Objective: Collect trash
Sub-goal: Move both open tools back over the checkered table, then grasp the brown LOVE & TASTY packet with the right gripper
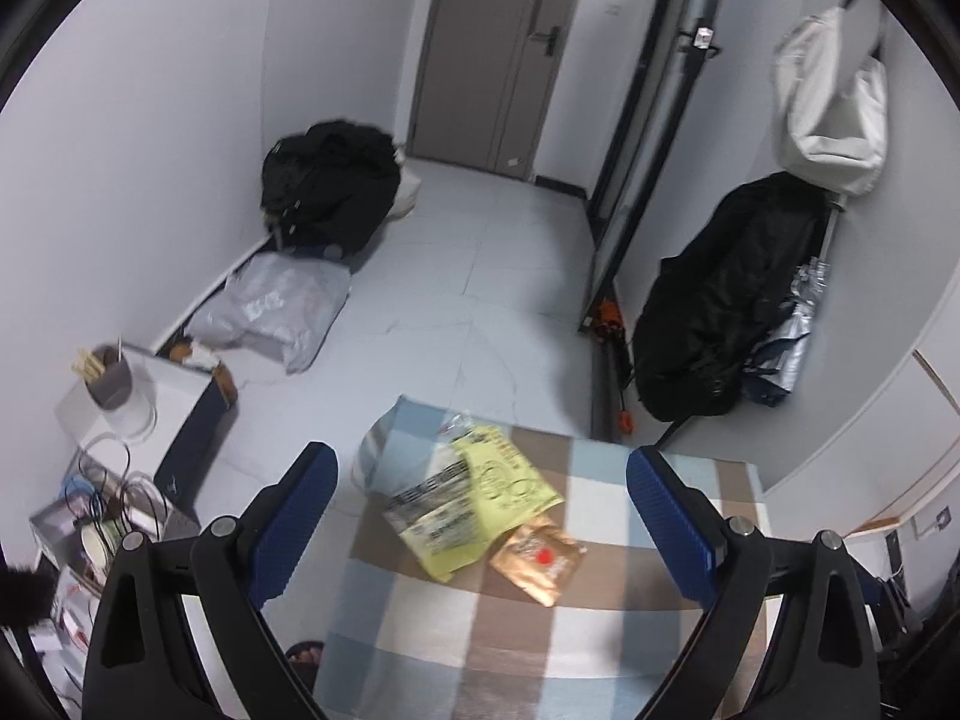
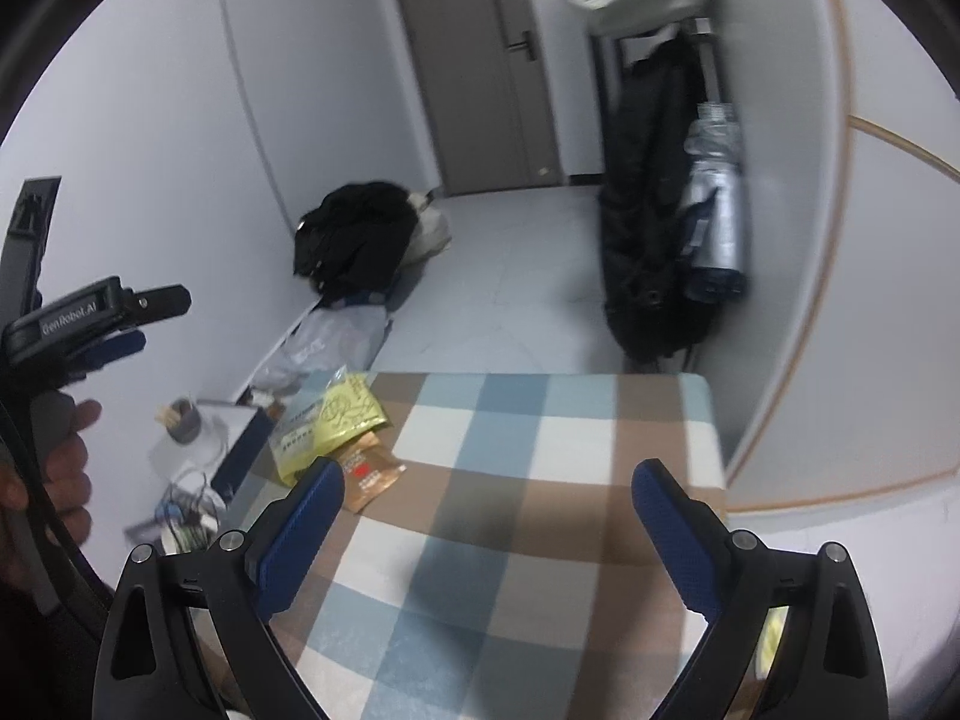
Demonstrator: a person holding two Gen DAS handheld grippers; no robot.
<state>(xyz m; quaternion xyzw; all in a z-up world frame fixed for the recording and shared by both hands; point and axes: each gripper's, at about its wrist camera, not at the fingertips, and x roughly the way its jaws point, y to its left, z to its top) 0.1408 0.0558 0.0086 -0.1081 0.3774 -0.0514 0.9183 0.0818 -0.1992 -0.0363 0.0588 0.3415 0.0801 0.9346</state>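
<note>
In the left wrist view, well to the left of the left gripper (image 1: 483,480) and below it on the floor, a grey cup of wooden chopsticks (image 1: 111,381) stands on a white box (image 1: 174,387), with tangled cables (image 1: 114,492) nearer the camera. The gripper's blue pads (image 1: 300,516) stand wide apart with nothing pressed between them. Framed in that gap, on the checked blanket (image 1: 600,540), lies the trash: a yellow printed bag (image 1: 498,492) partly over a barcoded wrapper (image 1: 429,495), and a brown snack packet (image 1: 537,561) with a red spot just beside the yellow bag's near corner. All three lie ahead of the fingertips, apart from both pads, slightly closer to the left one. Farther right, past the right pad, a black coat (image 1: 720,312) hangs against the wall.

In the right wrist view, the left gripper (image 2: 123,330) shows at the left edge in a person's hand (image 2: 66,468). The right gripper (image 2: 489,492) also stands wide, empty, over bare checked blanket (image 2: 540,510). The yellow printed bag (image 2: 336,420) and brown snack packet (image 2: 375,477) lie to its left, the packet partly hidden behind the left pad (image 2: 300,534); contact cannot be told.
</note>
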